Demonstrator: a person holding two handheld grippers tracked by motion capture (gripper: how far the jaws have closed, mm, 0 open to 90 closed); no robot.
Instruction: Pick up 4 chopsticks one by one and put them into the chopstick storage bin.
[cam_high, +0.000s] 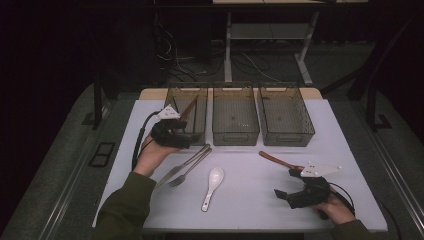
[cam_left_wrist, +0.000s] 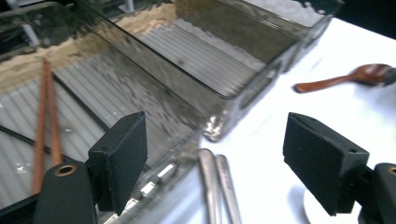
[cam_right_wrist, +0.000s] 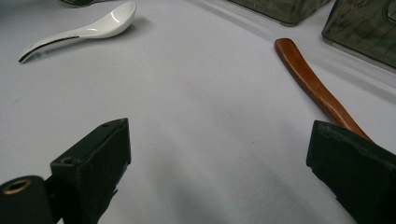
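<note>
Chopsticks (cam_left_wrist: 45, 122) already lay in the left smoked-plastic bin (cam_high: 200, 131), leaning on its far wall. Outside that bin, on the desk (cam_high: 250, 197), a metal fork and knife (cam_high: 186, 166), a white ceramic spoon (cam_high: 212, 187) and a wooden spoon (cam_high: 276, 159) remained unsorted. The left hand-held gripper (cam_high: 184, 134) hung open and empty at the bin's front wall; the right hand-held gripper (cam_high: 285, 185) rested open by the wooden spoon.

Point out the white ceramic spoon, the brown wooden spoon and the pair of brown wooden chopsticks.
White ceramic spoon (cam_high: 212, 188): high view, on its handle.
Brown wooden spoon (cam_right_wrist: 312, 85): right gripper view, mid-handle.
Pair of brown wooden chopsticks (cam_left_wrist: 46, 116): left gripper view, mid-shaft, inside the bin.
</note>
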